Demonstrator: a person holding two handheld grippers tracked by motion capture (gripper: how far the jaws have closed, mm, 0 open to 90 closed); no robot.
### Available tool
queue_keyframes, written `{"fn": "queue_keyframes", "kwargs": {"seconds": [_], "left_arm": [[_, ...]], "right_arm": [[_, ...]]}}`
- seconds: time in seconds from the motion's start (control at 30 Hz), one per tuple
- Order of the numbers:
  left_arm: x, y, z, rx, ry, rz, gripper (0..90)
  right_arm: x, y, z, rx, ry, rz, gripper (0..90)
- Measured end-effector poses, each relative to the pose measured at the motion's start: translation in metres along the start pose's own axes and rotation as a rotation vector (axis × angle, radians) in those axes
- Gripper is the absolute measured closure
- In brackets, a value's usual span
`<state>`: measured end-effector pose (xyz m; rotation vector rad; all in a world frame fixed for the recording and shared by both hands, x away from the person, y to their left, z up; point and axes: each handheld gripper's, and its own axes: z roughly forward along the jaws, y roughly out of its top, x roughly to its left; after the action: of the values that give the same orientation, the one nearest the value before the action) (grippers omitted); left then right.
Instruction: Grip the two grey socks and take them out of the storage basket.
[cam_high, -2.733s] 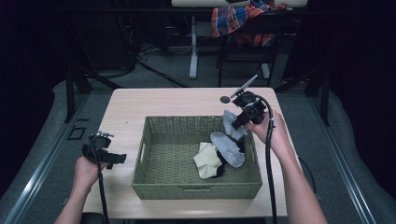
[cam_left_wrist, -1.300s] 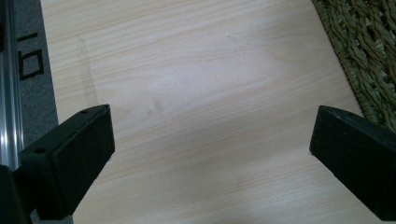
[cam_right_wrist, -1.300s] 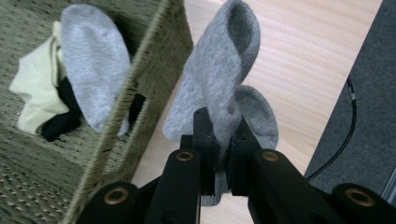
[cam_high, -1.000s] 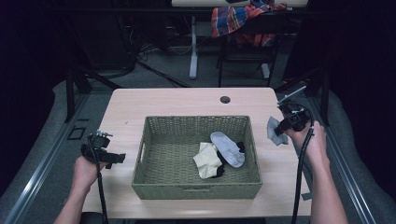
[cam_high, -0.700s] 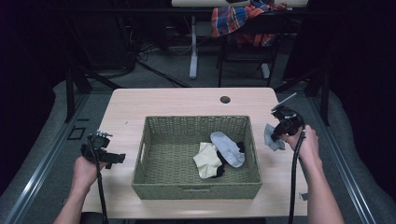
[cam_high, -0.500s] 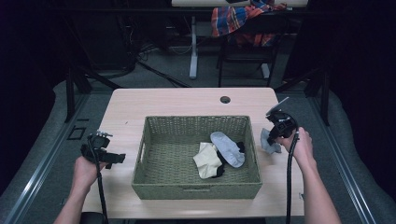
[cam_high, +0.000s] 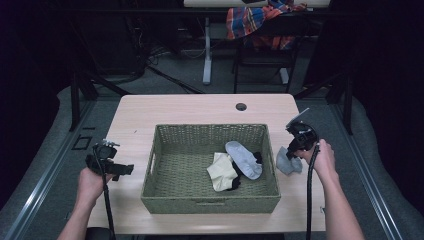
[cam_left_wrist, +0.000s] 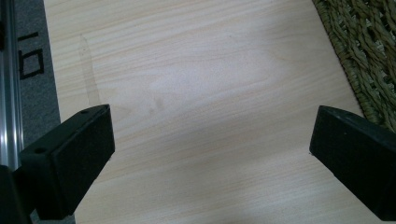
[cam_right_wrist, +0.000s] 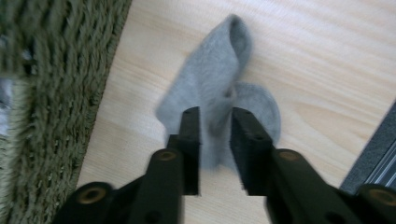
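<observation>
Two black jaws of the right gripper (cam_right_wrist: 215, 116) pinch a soft grey sock (cam_right_wrist: 219, 88), folded and limp on the pale wood-grain table (cam_high: 200, 107) just right of the woven green basket (cam_high: 210, 197). Its coarse weave holds a cream sock (cam_high: 222, 171), another grey sock (cam_high: 243, 158) and something black. Blocky, matte, the left gripper (cam_left_wrist: 210, 154) gapes wide over bare wood near the basket's left side.

Black marks (cam_left_wrist: 29, 56) sit on the grey strip beside the counter (cam_left_wrist: 201, 93) in the left gripper view; they look like characters, perhaps "10", but cannot be read with certainty. No other text is legible.
</observation>
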<state>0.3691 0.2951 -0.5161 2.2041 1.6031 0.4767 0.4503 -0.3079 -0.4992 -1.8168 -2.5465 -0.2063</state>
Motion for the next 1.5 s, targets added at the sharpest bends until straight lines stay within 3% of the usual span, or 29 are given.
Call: {"fn": "queue_keyframes", "kwargs": {"seconds": [0.03, 0.13, 0.2, 0.23, 0.37, 0.47, 0.63, 0.9, 1.07, 1.23, 1.5], "left_arm": [[0.0, 0.0, 0.0, 0.0, 0.0, 0.0, 0.2], [0.0, 0.0, 0.0, -0.001, -0.001, 0.0, 0.2], [0.0, 0.0, 0.0, -0.002, 0.0, 0.001, 0.2], [0.0, 0.0, 0.0, -0.002, 0.0, 0.001, 0.2], [-0.001, 0.0, 0.0, -0.006, 0.001, 0.004, 0.2], [0.0, 0.0, 0.0, -0.004, -0.001, 0.001, 0.2], [0.0, 0.0, 0.0, -0.002, -0.002, 0.003, 0.2], [-0.002, 0.001, 0.0, -0.003, 0.001, 0.003, 0.2], [-0.001, 0.001, 0.0, -0.003, 0.002, 0.004, 0.2], [-0.001, 0.001, 0.0, -0.004, 0.001, 0.004, 0.2], [-0.001, 0.0, 0.0, -0.005, -0.002, 0.004, 0.2]], "right_arm": [[0.0, 0.0, 0.0, 0.0, 0.0, 0.0, 65.9], [0.001, -0.001, -0.01, -0.053, -0.003, 0.026, 50.5], [0.003, -0.003, -0.027, -0.091, -0.004, 0.027, 37.8], [0.003, -0.003, -0.027, -0.091, -0.004, 0.027, 37.8], [0.007, -0.006, -0.05, -0.097, -0.01, -0.011, 23.8], [0.017, -0.007, -0.064, -0.142, -0.008, -0.037, 13.4], [0.038, -0.005, -0.081, -0.181, -0.001, -0.102, 7.7], [0.083, -0.003, -0.105, -0.251, 0.004, -0.23, 0.0], [0.108, 0.001, -0.105, -0.282, 0.046, -0.283, 0.0], [0.131, 0.009, -0.092, -0.262, 0.078, -0.37, 1.1], [0.147, 0.02, -0.067, -0.22, 0.09, -0.387, 1.5]]}}
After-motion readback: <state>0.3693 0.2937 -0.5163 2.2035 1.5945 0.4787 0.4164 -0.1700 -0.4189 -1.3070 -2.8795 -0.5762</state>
